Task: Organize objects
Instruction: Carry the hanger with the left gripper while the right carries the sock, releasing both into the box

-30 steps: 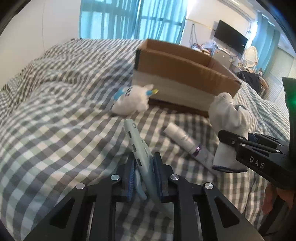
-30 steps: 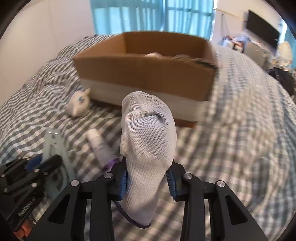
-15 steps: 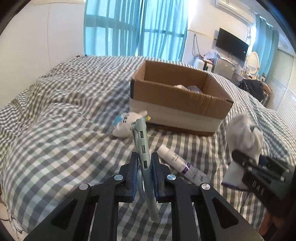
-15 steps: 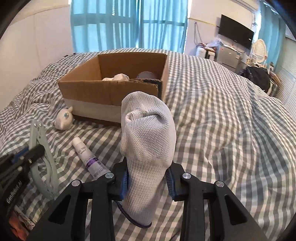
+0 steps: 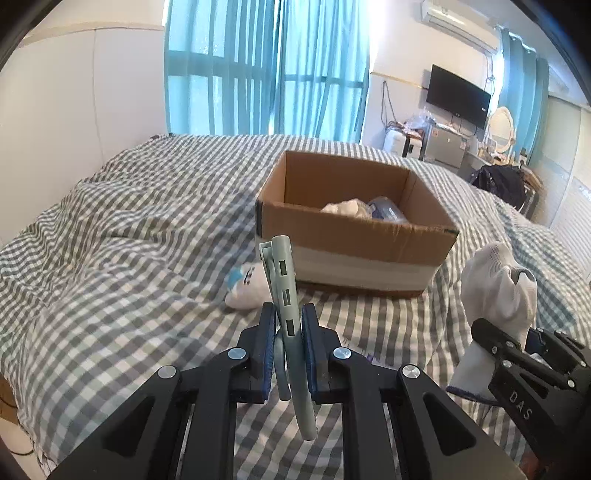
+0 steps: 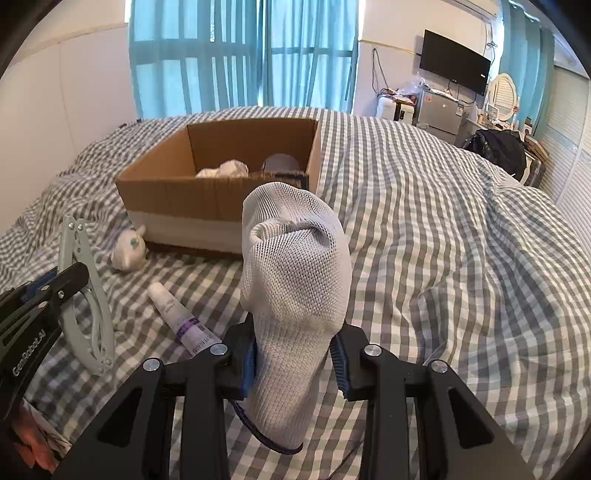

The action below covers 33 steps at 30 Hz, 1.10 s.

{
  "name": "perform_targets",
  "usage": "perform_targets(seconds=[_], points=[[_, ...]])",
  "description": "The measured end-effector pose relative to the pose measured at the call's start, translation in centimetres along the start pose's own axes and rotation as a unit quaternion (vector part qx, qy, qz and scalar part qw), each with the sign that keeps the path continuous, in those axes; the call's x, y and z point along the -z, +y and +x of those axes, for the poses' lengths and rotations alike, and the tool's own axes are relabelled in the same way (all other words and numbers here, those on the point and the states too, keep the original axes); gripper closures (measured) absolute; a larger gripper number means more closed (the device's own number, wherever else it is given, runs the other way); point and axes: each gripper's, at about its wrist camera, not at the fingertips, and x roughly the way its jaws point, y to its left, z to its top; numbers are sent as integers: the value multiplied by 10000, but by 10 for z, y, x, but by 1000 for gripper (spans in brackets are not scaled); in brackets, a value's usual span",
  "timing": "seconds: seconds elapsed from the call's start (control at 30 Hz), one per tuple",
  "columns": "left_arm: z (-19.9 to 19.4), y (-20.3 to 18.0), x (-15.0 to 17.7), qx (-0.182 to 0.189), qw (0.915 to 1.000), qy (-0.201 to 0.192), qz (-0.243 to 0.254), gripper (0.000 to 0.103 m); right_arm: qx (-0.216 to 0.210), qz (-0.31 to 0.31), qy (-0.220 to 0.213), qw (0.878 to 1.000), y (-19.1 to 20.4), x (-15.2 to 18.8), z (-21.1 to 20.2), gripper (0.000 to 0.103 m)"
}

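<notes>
My left gripper (image 5: 289, 345) is clamped on a pale grey-green folding tool (image 5: 284, 291). It stands near upright between the pads, tip above the jaws, lower end hanging below them. The right wrist view shows the same tool at far left, held off the bed. My right gripper (image 6: 295, 354) is clamped on a white mesh sock (image 6: 295, 266); the toe sticks up past the jaws, and the dark-trimmed cuff hangs below. Both grippers are held above the bed.

The surface is a bed with a grey-and-white checked cover (image 6: 443, 240), rumpled and creased, especially left and right of centre. Lying on it just ahead of my right gripper, to the left: a white tube with a purple band (image 6: 177, 310), flat on the cover. Further on is a small white plush toy with blue markings (image 6: 129, 249), lying just beside the near wall of the cardboard box (image 5: 354, 240).

The box is open-topped, with a white band round its lower part, and sits on the cover mid-bed. Inside: a white crumpled item (image 6: 225, 170) and something bluish-grey next to it; I can't tell what that is.

Behind the bed there are teal curtains (image 5: 266, 66) over a window. The left wall is white. Far right: a wall TV (image 6: 456, 72), a cluttered desk below it, a round mirror (image 6: 502, 92), a dark bag (image 6: 498, 147) and an AC unit (image 5: 458, 26) up high.
</notes>
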Motion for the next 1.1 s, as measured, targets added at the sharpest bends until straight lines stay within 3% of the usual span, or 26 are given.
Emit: perform_targets(seconds=[0.2, 0.53, 0.83, 1.1], points=[[-9, -3, -31, 162, 9995, -275, 17, 89, -53, 91, -260, 9996, -3, -23, -19, 70], [-8, -17, -107, 464, 9963, -695, 176, 89, -145, 183, -635, 9977, -7, -92, -28, 70], [32, -21, -151, 438, 9958, -755, 285, 89, -38, 183, -616, 9979, -3, -149, 16, 70], [93, -26, -166, 420, 9972, -477, 385, 89, -175, 172, -366, 9990, -2, -167, 73, 70]])
